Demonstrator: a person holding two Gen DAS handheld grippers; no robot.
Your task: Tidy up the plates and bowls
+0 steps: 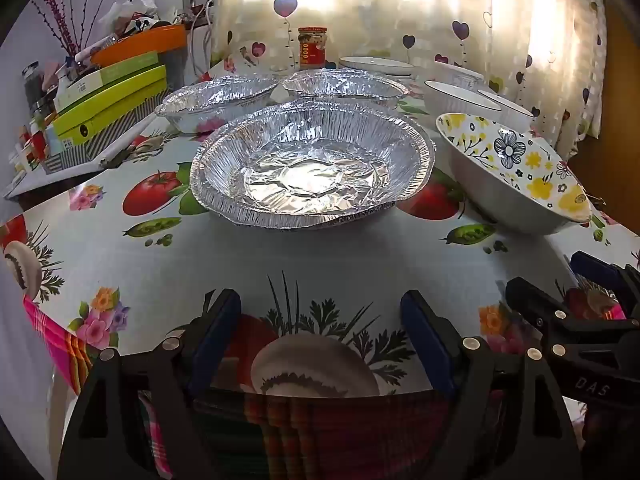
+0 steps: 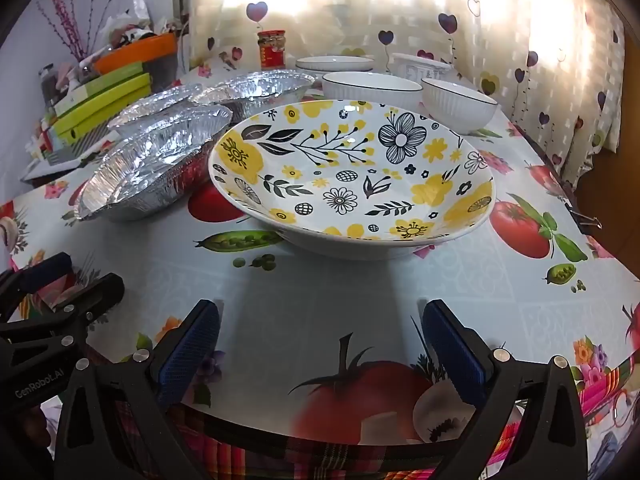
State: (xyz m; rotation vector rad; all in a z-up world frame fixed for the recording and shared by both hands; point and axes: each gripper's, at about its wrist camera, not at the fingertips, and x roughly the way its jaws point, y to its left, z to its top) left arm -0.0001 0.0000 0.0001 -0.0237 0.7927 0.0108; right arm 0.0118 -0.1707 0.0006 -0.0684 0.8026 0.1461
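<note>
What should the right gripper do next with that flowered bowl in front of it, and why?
Probably ease the right gripper forward to the near rim of the flowered bowl. Its jaws stand open and empty, short of the bowl, which sits alone directly ahead, apart from the white bowls behind it.

Left wrist view: looking forward and steeply down along spread fingers from the table's near edge, facing the nested foil pans straight ahead, near. Right wrist view: looking the same way, facing the flowered bowl just beyond its fingers. Sharing both dishes, the tablecloth, the far jar and curtain.
</note>
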